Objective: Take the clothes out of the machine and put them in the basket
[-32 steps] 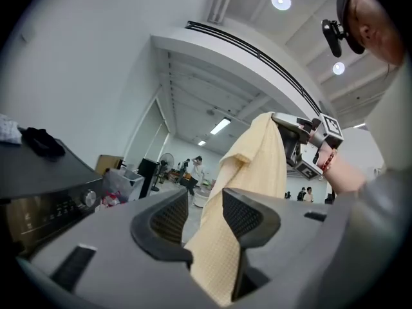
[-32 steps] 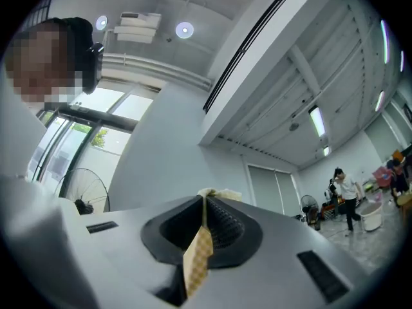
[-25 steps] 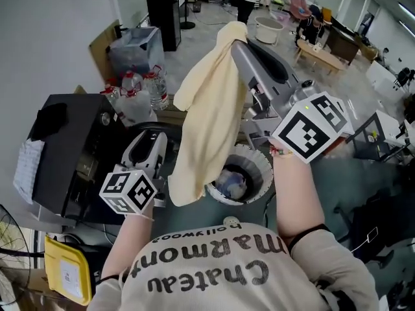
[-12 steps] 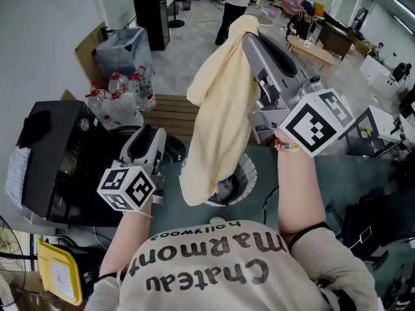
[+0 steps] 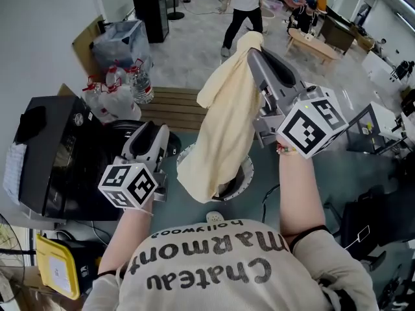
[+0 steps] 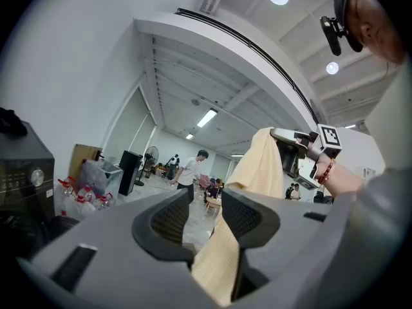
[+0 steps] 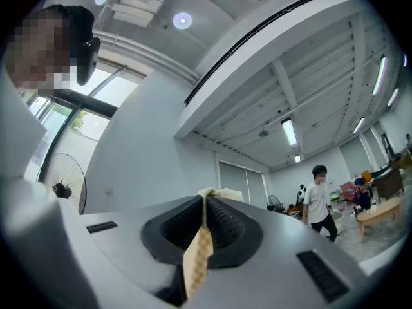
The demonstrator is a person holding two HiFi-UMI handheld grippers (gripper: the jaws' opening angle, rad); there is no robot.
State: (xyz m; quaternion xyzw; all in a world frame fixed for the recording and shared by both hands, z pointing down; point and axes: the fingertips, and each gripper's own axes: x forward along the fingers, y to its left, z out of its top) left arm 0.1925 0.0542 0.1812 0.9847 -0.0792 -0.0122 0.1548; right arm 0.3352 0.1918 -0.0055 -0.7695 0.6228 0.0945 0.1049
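Limp pale-yellow waffle cloth (image 5: 224,131) under the right claw (image 5: 255,46), over the white basket (image 5: 244,175).

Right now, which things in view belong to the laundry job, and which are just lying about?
Belong to the job: yellow cloth, pinched in the right gripper; left gripper, jaws apart; white basket; black machine.

Lying about: water bottles; wooden pallet; black cabinet.
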